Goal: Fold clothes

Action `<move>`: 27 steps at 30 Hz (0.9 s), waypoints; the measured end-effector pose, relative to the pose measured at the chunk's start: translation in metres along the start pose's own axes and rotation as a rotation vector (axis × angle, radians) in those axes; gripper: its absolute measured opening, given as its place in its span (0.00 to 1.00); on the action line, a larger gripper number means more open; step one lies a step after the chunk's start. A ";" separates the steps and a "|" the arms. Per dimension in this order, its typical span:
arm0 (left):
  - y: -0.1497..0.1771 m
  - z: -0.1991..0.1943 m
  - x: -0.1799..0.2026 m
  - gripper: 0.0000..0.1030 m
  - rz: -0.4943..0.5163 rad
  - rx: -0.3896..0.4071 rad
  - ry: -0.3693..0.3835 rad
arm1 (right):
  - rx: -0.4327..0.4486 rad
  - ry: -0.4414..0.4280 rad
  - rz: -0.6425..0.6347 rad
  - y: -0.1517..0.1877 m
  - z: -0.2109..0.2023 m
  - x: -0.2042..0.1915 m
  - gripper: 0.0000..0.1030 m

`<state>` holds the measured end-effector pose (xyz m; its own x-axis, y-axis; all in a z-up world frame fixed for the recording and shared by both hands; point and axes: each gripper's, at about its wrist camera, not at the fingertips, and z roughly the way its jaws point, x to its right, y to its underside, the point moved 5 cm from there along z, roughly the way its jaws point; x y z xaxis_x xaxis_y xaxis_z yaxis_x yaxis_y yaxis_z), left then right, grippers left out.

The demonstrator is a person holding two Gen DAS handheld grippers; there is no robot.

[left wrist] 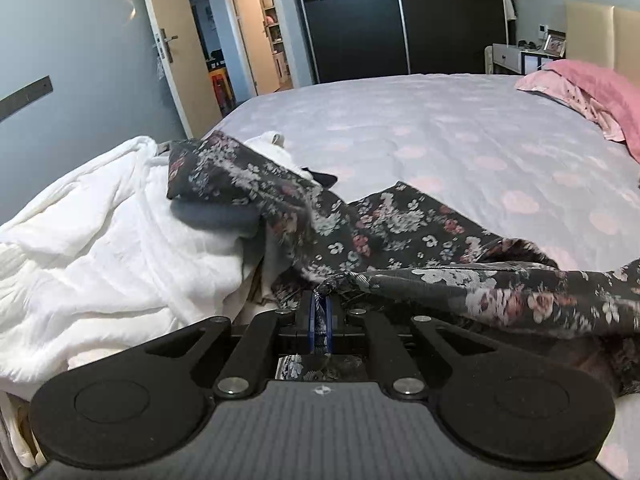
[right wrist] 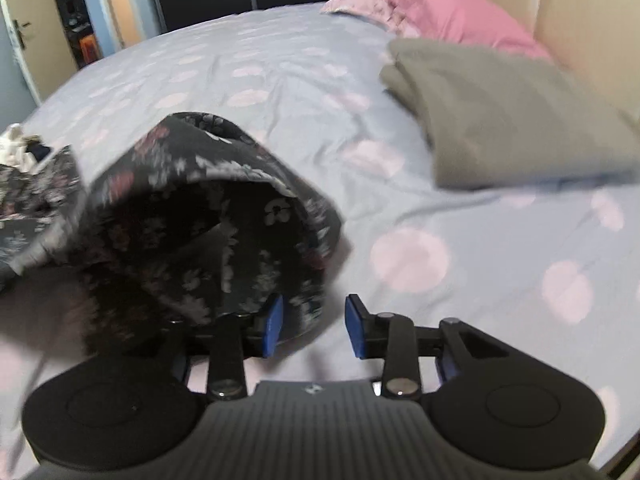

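A dark floral garment [left wrist: 400, 236] lies stretched across the near part of the bed, one end draped over a white pile. My left gripper [left wrist: 320, 320] is shut on an edge of this garment, with cloth pinched between the blue pads. In the right wrist view a bunched part of the same floral garment [right wrist: 208, 224] hangs over the left finger of my right gripper [right wrist: 314, 326]. Its blue pads [right wrist: 354, 330] stand apart, so the gripper is open with only a loose edge of cloth between them. The view is blurred by motion.
A white blanket [left wrist: 100, 248] is heaped at the bed's left end. A folded olive-grey garment [right wrist: 508, 120] lies near pink pillows [right wrist: 448, 12] by the headboard. The spotted bedsheet [left wrist: 420, 128] spreads behind. An open door [left wrist: 168, 48] and dark wardrobe [left wrist: 400, 20] stand beyond.
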<state>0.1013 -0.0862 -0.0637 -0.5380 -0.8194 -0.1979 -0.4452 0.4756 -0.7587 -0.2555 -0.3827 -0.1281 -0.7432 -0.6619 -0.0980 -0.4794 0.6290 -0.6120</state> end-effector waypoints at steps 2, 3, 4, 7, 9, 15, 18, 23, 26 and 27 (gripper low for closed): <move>0.003 -0.001 -0.005 0.03 -0.013 0.002 -0.013 | -0.011 -0.004 -0.035 0.006 0.006 -0.005 0.41; 0.003 -0.002 -0.009 0.03 -0.021 0.005 -0.024 | -0.017 -0.003 -0.067 0.009 0.011 -0.010 0.44; 0.002 -0.002 -0.013 0.03 -0.031 0.009 -0.037 | -0.023 0.000 -0.100 0.012 0.016 -0.014 0.45; -0.001 -0.002 -0.027 0.03 -0.061 0.023 -0.077 | -0.009 0.021 -0.178 0.011 0.031 -0.017 0.45; -0.003 -0.002 -0.035 0.03 -0.081 0.032 -0.103 | 0.011 0.035 -0.219 0.009 0.039 -0.017 0.45; -0.008 -0.004 -0.060 0.03 -0.138 0.059 -0.176 | 0.050 -0.005 -0.229 0.000 0.045 -0.019 0.39; -0.011 -0.009 -0.062 0.03 -0.152 0.077 -0.181 | 0.055 -0.056 -0.268 -0.001 0.046 -0.033 0.20; -0.024 -0.033 -0.056 0.03 -0.147 0.148 -0.163 | 0.114 -0.016 -0.238 -0.013 0.028 -0.036 0.08; -0.035 -0.058 -0.048 0.02 -0.146 0.190 -0.113 | 0.207 0.057 -0.173 -0.030 0.002 -0.029 0.05; -0.039 -0.068 -0.044 0.02 -0.139 0.204 -0.090 | 0.245 0.085 -0.155 -0.036 -0.010 -0.026 0.05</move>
<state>0.0936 -0.0463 0.0167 -0.4119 -0.9019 -0.1301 -0.3522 0.2892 -0.8901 -0.2236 -0.3847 -0.0957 -0.7115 -0.6990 0.0711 -0.4710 0.3995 -0.7865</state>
